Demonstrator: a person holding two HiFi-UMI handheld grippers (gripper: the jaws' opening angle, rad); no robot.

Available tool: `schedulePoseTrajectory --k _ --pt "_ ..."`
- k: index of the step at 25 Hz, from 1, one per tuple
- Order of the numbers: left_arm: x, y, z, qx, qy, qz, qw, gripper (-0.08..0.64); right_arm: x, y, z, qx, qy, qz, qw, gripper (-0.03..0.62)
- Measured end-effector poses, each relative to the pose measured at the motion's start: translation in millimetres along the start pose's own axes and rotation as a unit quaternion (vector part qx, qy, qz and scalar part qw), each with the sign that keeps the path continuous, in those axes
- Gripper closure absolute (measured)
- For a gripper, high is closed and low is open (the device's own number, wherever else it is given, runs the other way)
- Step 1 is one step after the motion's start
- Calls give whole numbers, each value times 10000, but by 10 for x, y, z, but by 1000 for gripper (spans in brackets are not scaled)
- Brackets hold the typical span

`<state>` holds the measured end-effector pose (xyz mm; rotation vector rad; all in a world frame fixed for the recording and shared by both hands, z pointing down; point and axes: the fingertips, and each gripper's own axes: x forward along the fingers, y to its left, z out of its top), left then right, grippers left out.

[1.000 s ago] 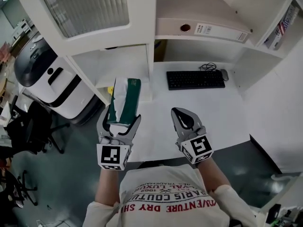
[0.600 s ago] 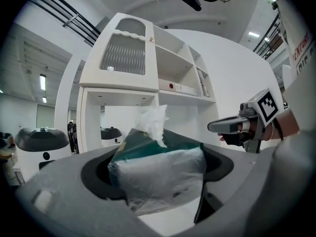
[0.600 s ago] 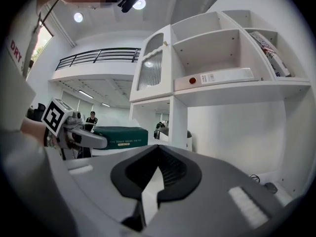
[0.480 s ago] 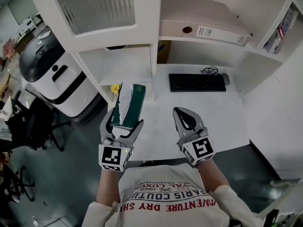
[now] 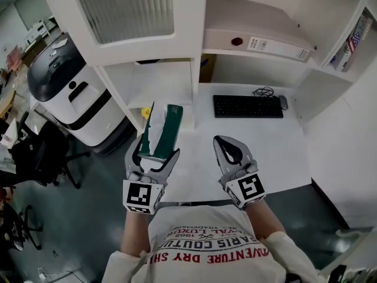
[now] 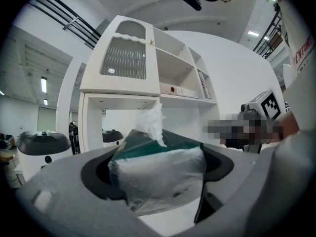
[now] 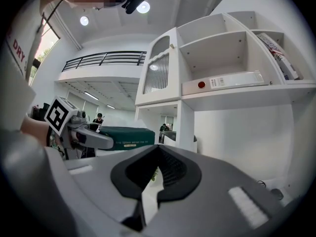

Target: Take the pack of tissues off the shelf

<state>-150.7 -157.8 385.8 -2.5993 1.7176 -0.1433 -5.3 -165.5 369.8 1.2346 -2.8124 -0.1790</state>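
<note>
The pack of tissues [image 5: 162, 131] is dark green with a clear plastic end, and a white tissue pokes out of its top. My left gripper [image 5: 152, 157] is shut on it and holds it in the air, in front of the low shelf compartment [image 5: 154, 82] and clear of it. In the left gripper view the pack [image 6: 158, 174] fills the space between the jaws. My right gripper [image 5: 231, 151] hovers over the white desk [image 5: 283, 152], shut and empty. The right gripper view shows the pack [image 7: 129, 135] from the side, in the left gripper [image 7: 98, 141].
A black keyboard [image 5: 247, 106] and a mouse [image 5: 284, 102] lie at the back of the desk. A white binder [image 5: 259, 40] lies on the upper shelf and books [image 5: 353, 37] stand at the right. A white and black machine [image 5: 65, 93] and a dark chair [image 5: 35, 158] stand at the left.
The left gripper and the pack have drifted a little to the right in the head view, still held the same way. The right gripper has hardly moved.
</note>
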Motion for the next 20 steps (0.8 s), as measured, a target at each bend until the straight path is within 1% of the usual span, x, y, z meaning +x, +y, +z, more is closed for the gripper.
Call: schedulePoseTrajectory --k 7,14,20 --pt "17 44 29 -11 -47 -1 10000 120 59 21 -39 39 50 26 10000 592" --pt "32 111 20 -43 -45 27 10000 120 123 41 -73 174 101 61 9998 592" --pt "32 184 13 -54 -53 47 10000 120 182 86 -87 104 147 103 9998 592"
